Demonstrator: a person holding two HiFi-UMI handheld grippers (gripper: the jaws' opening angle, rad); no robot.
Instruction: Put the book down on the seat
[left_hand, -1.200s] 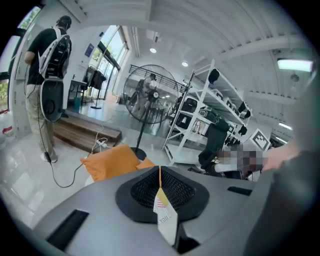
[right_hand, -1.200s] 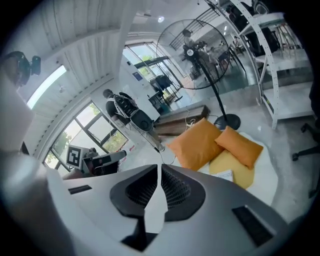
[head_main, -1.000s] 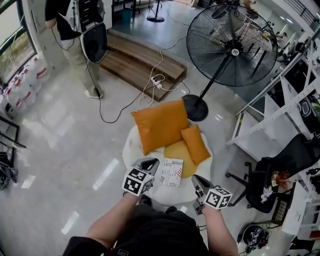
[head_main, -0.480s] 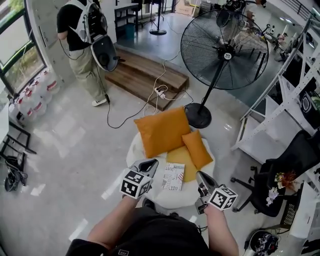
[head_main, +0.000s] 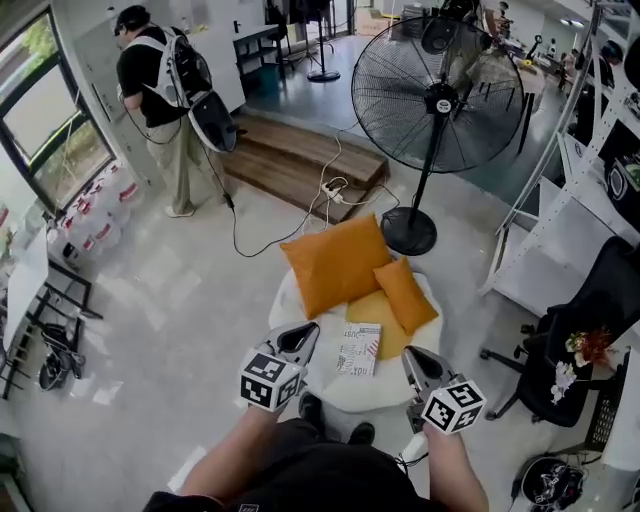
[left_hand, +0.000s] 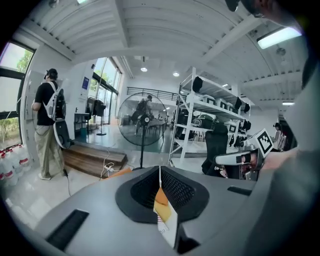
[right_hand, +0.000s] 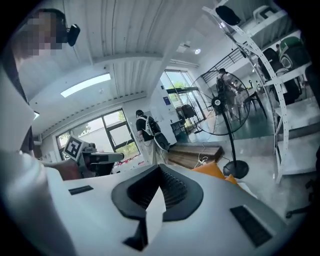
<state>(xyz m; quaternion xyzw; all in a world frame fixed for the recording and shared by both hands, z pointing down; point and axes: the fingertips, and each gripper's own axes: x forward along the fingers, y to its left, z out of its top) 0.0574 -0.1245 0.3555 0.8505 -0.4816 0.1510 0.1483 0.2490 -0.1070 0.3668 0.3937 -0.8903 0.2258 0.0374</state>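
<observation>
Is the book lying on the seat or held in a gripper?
On the seat. The book lies flat on the white seat; the left gripper and right gripper are both apart from it.

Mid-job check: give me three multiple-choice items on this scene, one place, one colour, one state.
1. Where is the white printed book? A on the floor; B on the round white seat; C in a claw.
2. The large square fabric cushion is: A blue; B orange; C green.
3. The right claw is: A shut, empty; B wide open; C gripping the book.
B: it lies flat on the seat. B: its cover is orange. A: its jaws meet, nothing between.
</observation>
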